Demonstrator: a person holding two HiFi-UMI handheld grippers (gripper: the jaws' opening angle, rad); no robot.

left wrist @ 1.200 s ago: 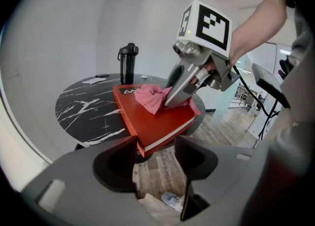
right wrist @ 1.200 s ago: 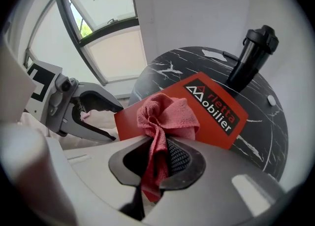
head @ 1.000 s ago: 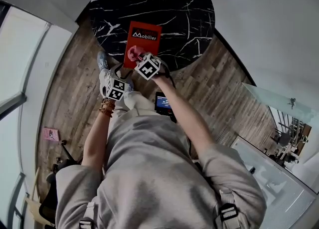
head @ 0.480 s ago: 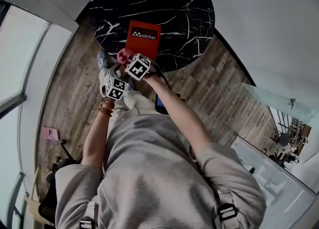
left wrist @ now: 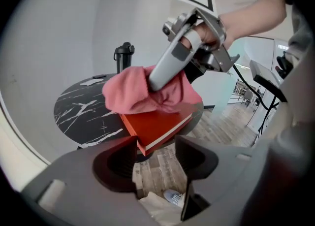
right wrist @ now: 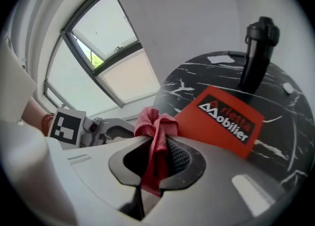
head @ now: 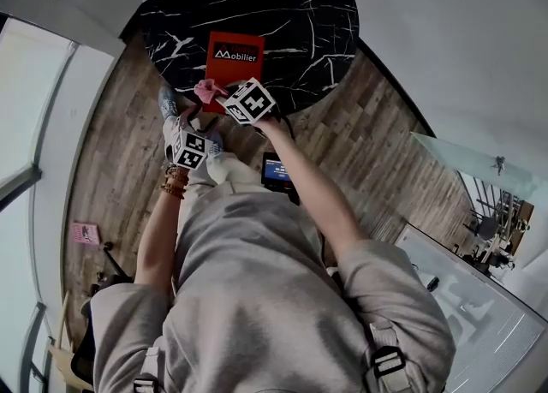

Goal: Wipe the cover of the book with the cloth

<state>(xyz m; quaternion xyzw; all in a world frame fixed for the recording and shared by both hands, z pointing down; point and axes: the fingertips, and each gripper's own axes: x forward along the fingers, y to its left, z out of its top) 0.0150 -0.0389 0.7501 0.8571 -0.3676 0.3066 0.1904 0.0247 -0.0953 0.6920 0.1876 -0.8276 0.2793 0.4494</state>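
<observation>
right gripper clamped the cloth against the book for wiping, while left gripper gaped empty below the book.

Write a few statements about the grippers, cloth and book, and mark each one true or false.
1. The right gripper is shut on the cloth. True.
2. The left gripper grips the book. False: its jaws stand apart and hold nothing.
3. The book lies closed with a blue cover. False: the cover is red.
4. A black bottle stands upright on the table. True.
</observation>
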